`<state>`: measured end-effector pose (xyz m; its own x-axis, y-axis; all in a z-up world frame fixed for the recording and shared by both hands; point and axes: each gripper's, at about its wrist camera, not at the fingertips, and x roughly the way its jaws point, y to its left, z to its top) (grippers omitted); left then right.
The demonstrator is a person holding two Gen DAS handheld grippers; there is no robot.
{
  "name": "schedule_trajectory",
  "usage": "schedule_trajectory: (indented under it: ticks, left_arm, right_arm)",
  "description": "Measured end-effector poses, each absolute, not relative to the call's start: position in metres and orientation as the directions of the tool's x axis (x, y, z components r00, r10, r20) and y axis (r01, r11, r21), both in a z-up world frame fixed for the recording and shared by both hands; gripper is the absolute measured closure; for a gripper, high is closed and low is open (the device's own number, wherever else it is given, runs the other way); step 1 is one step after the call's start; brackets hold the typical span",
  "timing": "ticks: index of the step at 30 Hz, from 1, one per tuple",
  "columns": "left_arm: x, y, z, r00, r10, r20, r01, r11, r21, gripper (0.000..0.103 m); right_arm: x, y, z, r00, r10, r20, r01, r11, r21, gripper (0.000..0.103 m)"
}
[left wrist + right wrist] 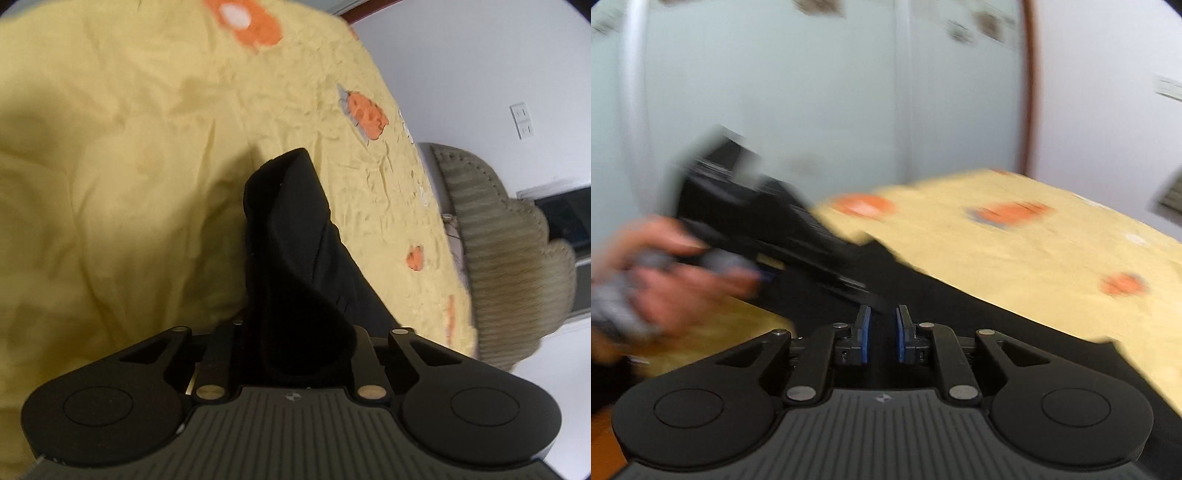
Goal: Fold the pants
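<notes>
The pants (295, 236) hang as a black bundle from the left gripper (310, 354), above the yellow cloth (129, 166). The fabric hides the fingertips; the jaws appear clenched on it, judged from cloth rising straight out of them. This raised hold likely lets a leg drape free for folding.

In the right wrist view the pants (923, 306) stretch across the cloth (1034, 251) toward the left hand (665, 280). The right gripper (882, 332) stands just over the pants, blue pads (866, 332) apart with a narrow gap; a grip cannot be confirmed, given the blur
</notes>
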<state>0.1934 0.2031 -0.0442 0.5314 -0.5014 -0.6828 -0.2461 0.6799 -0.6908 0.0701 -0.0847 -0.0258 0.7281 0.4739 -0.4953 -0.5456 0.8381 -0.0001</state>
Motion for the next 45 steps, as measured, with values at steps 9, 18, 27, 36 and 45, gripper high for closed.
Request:
schedule_trajectory:
  ticks: [9,18,27,36,45]
  left_arm:
    - [0.165,0.178,-0.014,0.611,-0.314,-0.727,-0.181,0.838,-0.515,0.083]
    - [0.134,0.127,0.046,0.695,-0.22,-0.685,-0.076,0.924,-0.374,0.085]
    - [0.106,0.034,0.089,0.736,-0.244,-0.631,0.082,0.958,-0.275,0.084]
    - [0.086,-0.067,0.092,0.727,-0.296,-0.62,0.228,0.955,-0.188,0.083]
    - [0.069,-0.177,0.058,0.66,-0.377,-0.65,0.37,0.916,-0.156,0.077]
  right_arm:
    - [0.083,-0.079,-0.05,0.685,0.475,-0.552,-0.53,0.845,0.069,0.09]
    - [0.066,-0.169,-0.035,0.72,0.465,-0.515,-0.42,0.883,0.21,0.09]
    - [0.043,-0.185,-0.003,0.726,0.627,-0.284,-0.512,0.768,0.385,0.09]
    - [0.021,-0.268,-0.008,0.803,0.552,-0.223,-0.392,0.772,0.501,0.09]
    - [-0.004,-0.359,-0.039,0.868,0.423,-0.26,-0.207,0.784,0.585,0.09]
